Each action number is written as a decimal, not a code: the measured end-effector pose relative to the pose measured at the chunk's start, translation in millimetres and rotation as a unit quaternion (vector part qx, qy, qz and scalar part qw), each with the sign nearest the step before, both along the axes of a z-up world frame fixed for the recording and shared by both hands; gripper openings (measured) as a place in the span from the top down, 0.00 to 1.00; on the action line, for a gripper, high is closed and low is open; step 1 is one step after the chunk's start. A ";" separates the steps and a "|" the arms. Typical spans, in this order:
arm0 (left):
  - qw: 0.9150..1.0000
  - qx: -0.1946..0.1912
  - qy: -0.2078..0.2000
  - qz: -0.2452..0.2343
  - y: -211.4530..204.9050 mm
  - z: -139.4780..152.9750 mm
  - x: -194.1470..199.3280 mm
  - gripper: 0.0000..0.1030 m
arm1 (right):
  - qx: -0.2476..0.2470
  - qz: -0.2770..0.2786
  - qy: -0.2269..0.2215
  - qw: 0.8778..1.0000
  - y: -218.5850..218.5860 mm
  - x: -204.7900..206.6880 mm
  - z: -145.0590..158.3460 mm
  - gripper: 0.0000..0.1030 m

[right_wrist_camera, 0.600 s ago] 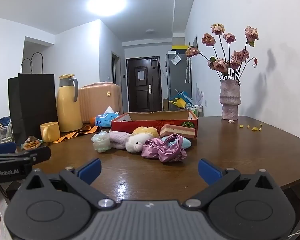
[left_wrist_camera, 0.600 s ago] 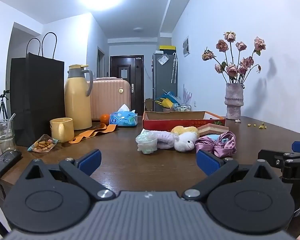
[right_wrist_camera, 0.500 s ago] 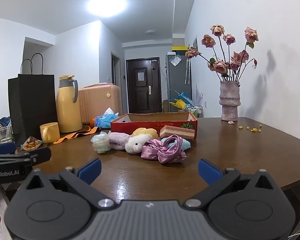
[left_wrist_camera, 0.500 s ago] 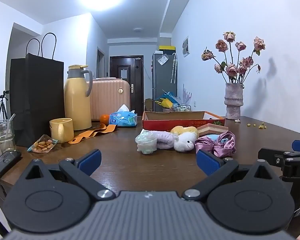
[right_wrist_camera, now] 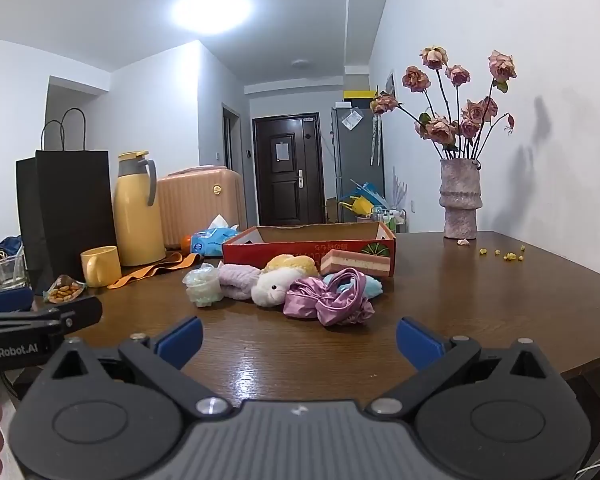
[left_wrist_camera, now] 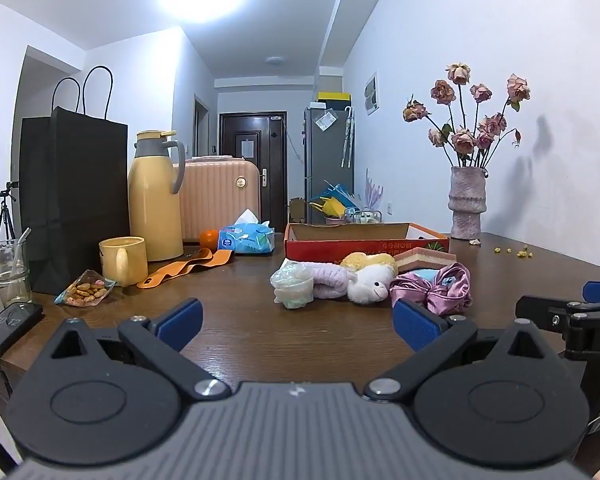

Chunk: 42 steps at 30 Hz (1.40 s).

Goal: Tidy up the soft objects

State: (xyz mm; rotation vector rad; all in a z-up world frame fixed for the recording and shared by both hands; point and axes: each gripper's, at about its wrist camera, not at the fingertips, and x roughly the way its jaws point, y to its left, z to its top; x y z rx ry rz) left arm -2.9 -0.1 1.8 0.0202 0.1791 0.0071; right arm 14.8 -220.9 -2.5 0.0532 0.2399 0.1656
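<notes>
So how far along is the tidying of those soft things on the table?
Nothing looks done yet: the red box seems empty. The purple satin scrunchie, plush sheep and lilac towel roll lie before it. Left gripper and right gripper are open, holding nothing. All sorting remains.

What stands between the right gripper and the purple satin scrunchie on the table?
Nothing visible does. The right gripper is open with only bare table ahead of it up to the purple satin scrunchie, the nearest thing in the soft pile. The red box stands behind the pile.
</notes>
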 end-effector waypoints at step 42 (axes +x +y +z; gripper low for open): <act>1.000 0.002 -0.005 0.001 4.2 2.0 -1.5 0.00 | -0.002 -0.002 -0.008 1.000 -0.5 -2.8 0.3 0.00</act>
